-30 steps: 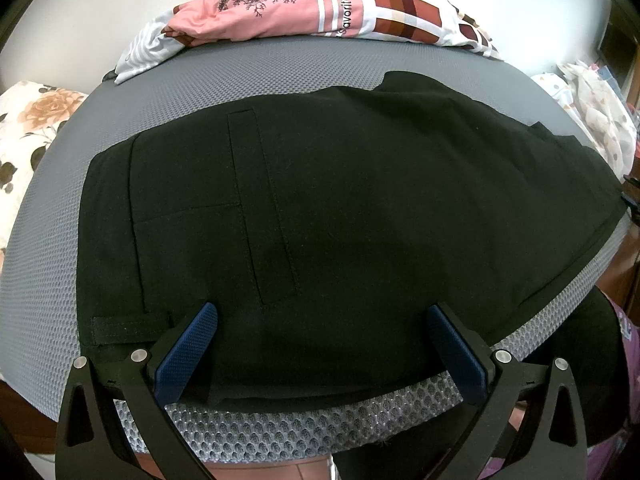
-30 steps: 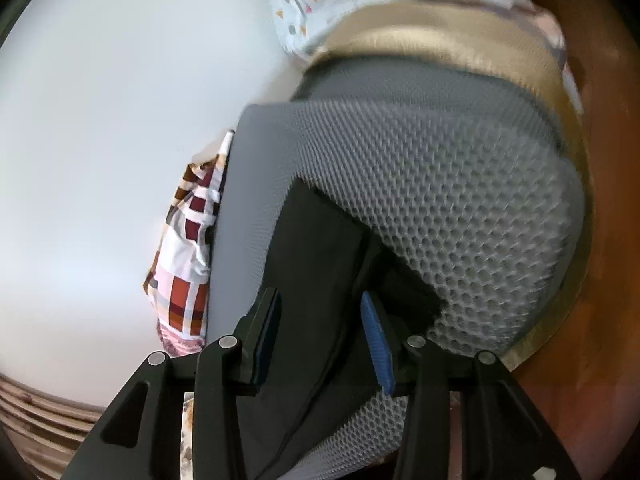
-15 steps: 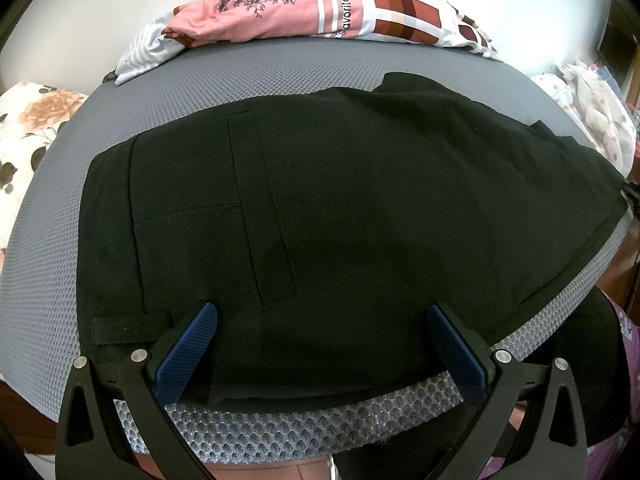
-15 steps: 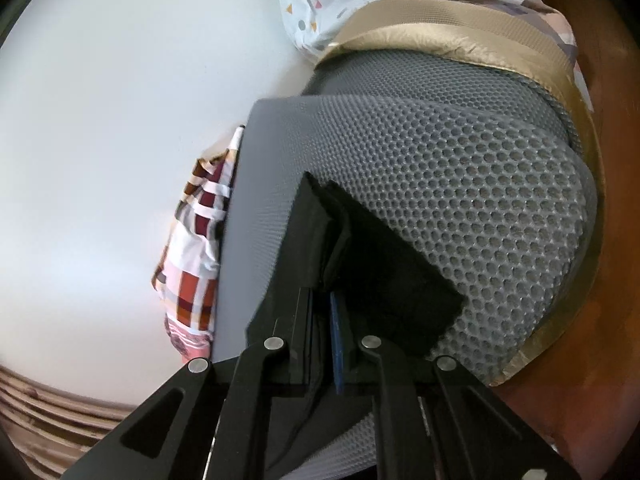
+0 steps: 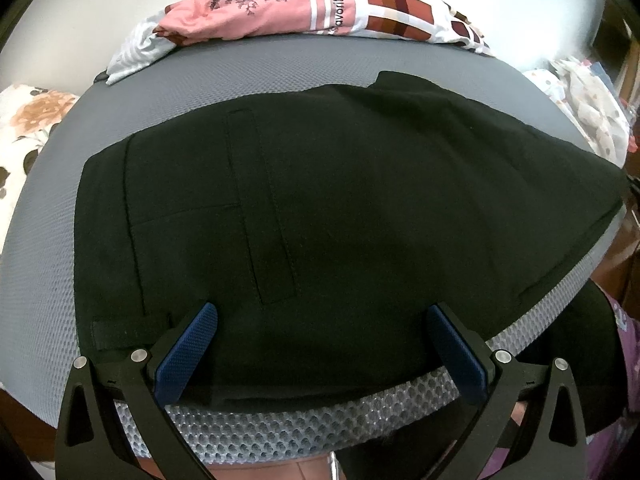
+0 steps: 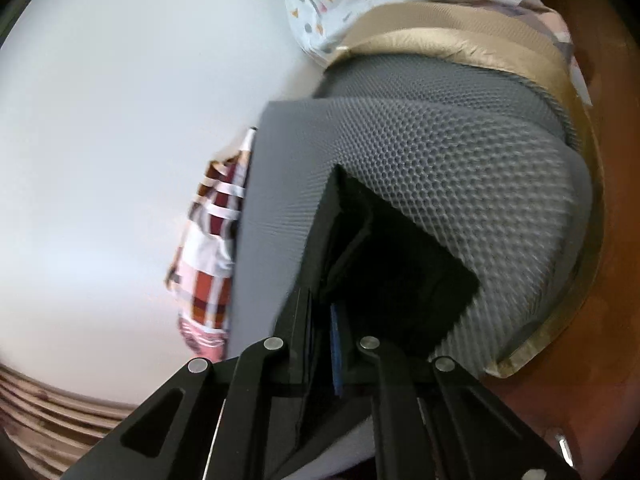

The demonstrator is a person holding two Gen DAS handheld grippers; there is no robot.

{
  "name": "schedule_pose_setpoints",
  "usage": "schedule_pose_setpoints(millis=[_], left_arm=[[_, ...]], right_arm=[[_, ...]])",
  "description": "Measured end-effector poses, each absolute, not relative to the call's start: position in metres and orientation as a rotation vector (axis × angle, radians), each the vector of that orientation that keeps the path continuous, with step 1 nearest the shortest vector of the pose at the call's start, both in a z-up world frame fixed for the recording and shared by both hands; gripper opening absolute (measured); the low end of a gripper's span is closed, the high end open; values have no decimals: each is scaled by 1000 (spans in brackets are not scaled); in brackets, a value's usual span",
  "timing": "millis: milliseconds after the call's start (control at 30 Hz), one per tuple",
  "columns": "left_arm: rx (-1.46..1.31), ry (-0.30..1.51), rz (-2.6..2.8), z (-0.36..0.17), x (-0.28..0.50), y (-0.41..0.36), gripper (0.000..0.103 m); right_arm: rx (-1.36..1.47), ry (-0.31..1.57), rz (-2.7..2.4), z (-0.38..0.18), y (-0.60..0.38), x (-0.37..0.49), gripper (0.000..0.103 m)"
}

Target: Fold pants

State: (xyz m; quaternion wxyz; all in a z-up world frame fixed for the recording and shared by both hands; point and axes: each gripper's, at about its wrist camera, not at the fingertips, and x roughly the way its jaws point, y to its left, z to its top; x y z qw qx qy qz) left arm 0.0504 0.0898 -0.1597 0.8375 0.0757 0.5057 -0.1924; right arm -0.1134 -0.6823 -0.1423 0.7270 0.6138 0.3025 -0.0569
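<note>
Across the grey honeycomb-mesh mattress pad [image 5: 280, 64] the black trousers [image 5: 340, 208] lie spread flat, which is why the place serves: a broad, even surface lets the cloth be squared before any fold. Their waistband end, with a belt loop and a stitched back pocket, sits toward the left of the pad, and the legs run off to the right, where the fabric reaches the pad's edge and a part hangs below it. Beyond the far edge of the pad, against the white wall, a heap of pink and plaid laundry [image 5: 320, 12] is bunched, seemingly put there to stay clear of the work.

At the near edge of the pad the left gripper [image 5: 320, 344] hangs over the trousers' near hem with its blue-padded fingers [image 5: 188, 356] spread wide, holding nothing; I judge it is poised to pin or take that edge. At the right end of the pad the right gripper [image 6: 322, 344] has its fingers drawn close together, clamped on the leg end of the trousers [image 6: 400, 272], the cloth standing up between them. That grip looks meant to carry the legs back over toward the waistband.
</note>
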Motion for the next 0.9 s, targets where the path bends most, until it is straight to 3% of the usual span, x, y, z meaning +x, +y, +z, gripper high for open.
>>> schedule_pose_setpoints(millis=[300, 467, 600, 633, 900], left_arm=[[175, 1071, -430, -161, 54, 93, 103], [176, 1063, -421, -162, 53, 91, 103], [177, 1062, -416, -162, 53, 91, 103], [177, 1062, -417, -162, 53, 91, 103], [173, 1054, -412, -163, 52, 92, 103]], right_arm=[[1402, 746, -176, -180, -685, -130, 7], [1422, 717, -184, -175, -693, -139, 16], [1386, 639, -270, -160, -718, -162, 42], [1400, 641, -261, -161, -721, -162, 45], [1378, 664, -197, -171, -709, -138, 44]])
